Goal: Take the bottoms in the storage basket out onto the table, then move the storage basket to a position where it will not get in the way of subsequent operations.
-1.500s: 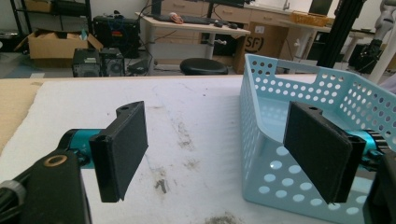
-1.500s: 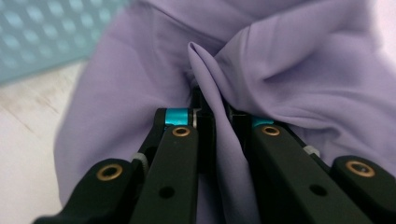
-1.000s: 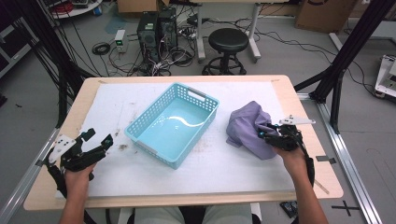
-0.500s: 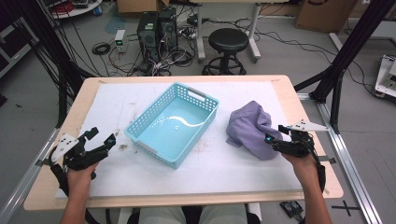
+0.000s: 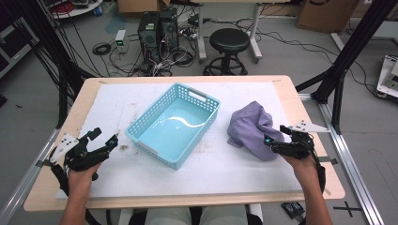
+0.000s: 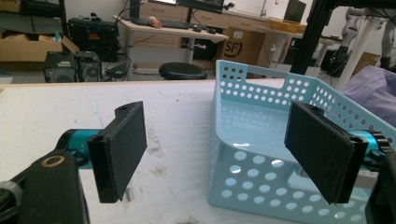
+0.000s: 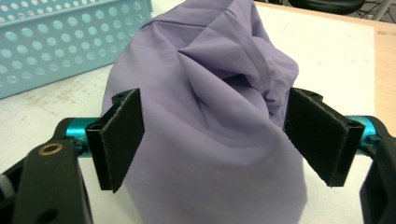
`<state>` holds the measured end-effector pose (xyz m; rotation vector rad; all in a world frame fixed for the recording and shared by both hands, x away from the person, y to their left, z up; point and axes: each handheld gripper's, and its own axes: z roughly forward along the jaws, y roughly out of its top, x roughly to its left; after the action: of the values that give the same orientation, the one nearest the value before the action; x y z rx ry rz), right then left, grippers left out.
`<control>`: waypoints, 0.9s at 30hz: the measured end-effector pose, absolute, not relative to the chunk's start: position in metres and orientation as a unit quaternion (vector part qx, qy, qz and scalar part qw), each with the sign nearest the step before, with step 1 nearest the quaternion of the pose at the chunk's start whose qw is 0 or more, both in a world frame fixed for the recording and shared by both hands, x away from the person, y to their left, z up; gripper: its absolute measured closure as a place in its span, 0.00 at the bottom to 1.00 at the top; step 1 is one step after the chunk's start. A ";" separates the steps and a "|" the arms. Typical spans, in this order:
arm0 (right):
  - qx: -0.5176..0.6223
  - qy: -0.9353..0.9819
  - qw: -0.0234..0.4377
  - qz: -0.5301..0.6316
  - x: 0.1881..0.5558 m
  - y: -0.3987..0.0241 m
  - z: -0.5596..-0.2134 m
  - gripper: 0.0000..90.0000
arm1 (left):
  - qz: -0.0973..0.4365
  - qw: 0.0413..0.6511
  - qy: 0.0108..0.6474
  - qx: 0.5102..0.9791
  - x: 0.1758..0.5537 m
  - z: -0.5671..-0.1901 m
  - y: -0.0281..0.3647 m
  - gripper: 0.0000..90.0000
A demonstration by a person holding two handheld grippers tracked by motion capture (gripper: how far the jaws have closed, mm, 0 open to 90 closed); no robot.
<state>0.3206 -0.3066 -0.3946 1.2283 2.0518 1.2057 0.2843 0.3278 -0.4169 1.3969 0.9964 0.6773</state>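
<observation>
1. Your right hand-held gripper (image 5: pixel 273 144) has just been opening. Its jaws now stand wide on either side of the purple cloth (image 5: pixel 251 128), and the pads aren't pressing on it.
2. The cloth sits bunched in a heap on the right part of the tabletop (image 5: pixel 281 91), just beside the blue basket (image 5: pixel 141 126) but apart from it.
3. It looks like thin, soft fabric, so I'd expect it to be light, floppy and a bit slippery. It'll sag and trail once lifted.
4. The best hold is probably the raised fold near the top of the heap (image 7: pixel 210 60). Pinch a thick bunch, not a single layer.
5. Your left hand-held gripper (image 5: pixel 103 139) is also spread wide with nothing in it, near the basket's near corner.
6. Room-wise, the right tabletop edge is close to that hand. The basket wall stands in the way, so any trailing cloth needs to go up and over it. The basket is empty inside, so there's lots of space.
</observation>
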 end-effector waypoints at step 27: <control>0.442 0.744 0.225 0.447 0.313 -0.309 -0.393 0.23 | 0.276 0.600 0.436 0.612 0.293 -0.405 0.319 0.23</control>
<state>0.3133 -0.3089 -0.3931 1.2194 2.0533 1.2324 0.2934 0.3189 -0.4047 1.4191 1.0102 0.6397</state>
